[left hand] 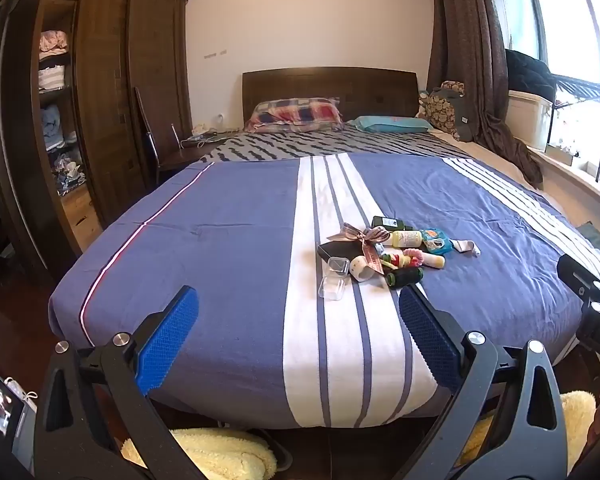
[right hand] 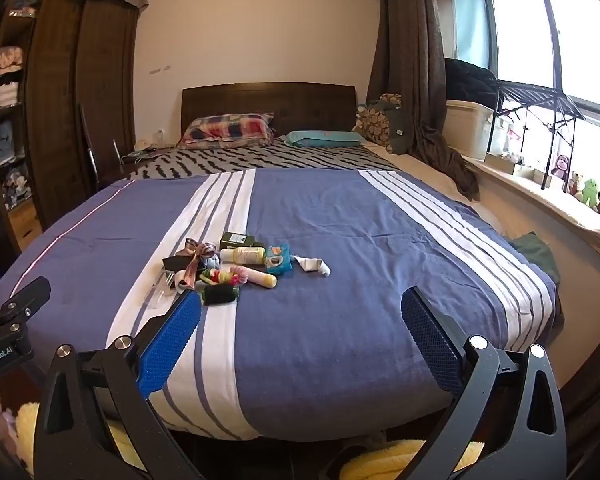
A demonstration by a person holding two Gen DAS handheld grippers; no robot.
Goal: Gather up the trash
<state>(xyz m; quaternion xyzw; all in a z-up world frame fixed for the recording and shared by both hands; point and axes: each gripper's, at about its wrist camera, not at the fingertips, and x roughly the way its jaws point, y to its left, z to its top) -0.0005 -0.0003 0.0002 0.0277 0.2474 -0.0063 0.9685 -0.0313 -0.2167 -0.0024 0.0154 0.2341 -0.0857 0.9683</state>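
A pile of small items lies on the blue and white striped bedspread [left hand: 228, 240]: a ribbon bow [left hand: 366, 238] on a black box, a clear plastic box [left hand: 334, 278], a yellow bottle [left hand: 406, 238], a dark green spool [left hand: 404, 277], a blue wipes pack [left hand: 434, 238] and a crumpled white wrapper [left hand: 466, 247]. The same pile shows in the right wrist view, with the bow [right hand: 198, 252], the yellow bottle [right hand: 244, 255], the wipes pack [right hand: 279, 259] and the wrapper [right hand: 314, 265]. My left gripper [left hand: 298, 308] is open and empty at the bed's foot. My right gripper [right hand: 300, 312] is open and empty, right of the pile.
A dark wooden wardrobe [left hand: 100, 100] with open shelves stands left. Pillows [left hand: 296, 114] lie at the headboard. A window ledge [right hand: 540, 196] with toys runs along the right. A yellow fluffy cloth [left hand: 216, 456] lies on the floor below the bed's foot.
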